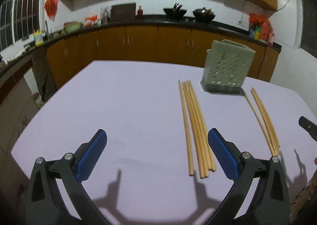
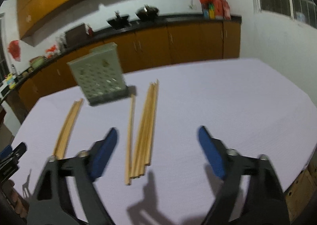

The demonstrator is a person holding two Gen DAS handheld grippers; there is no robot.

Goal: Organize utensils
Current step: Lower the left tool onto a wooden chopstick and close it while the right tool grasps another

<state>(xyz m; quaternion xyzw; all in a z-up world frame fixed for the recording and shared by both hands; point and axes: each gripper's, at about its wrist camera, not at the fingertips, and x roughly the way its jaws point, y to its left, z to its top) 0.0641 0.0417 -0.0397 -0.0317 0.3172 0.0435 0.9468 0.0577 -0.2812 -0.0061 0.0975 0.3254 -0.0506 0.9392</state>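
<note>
Two groups of wooden chopsticks lie on the lilac table. In the left wrist view, a larger bundle (image 1: 195,125) lies just left of my right finger pad, and a smaller group (image 1: 264,120) lies further right. A grey perforated utensil holder (image 1: 227,68) stands upright behind them. My left gripper (image 1: 157,137) is open and empty above the table. In the right wrist view, the larger bundle (image 2: 144,127) lies between the fingers, nearer the left pad, the smaller group (image 2: 68,125) at the left, the holder (image 2: 99,75) behind. My right gripper (image 2: 157,135) is open and empty.
The lilac table (image 1: 118,96) has edges at the left and far sides. Brown kitchen cabinets with a black counter (image 1: 158,24) run behind it. The tip of my right gripper shows at the right edge of the left wrist view (image 1: 308,127). A wooden edge shows at lower right (image 2: 301,189).
</note>
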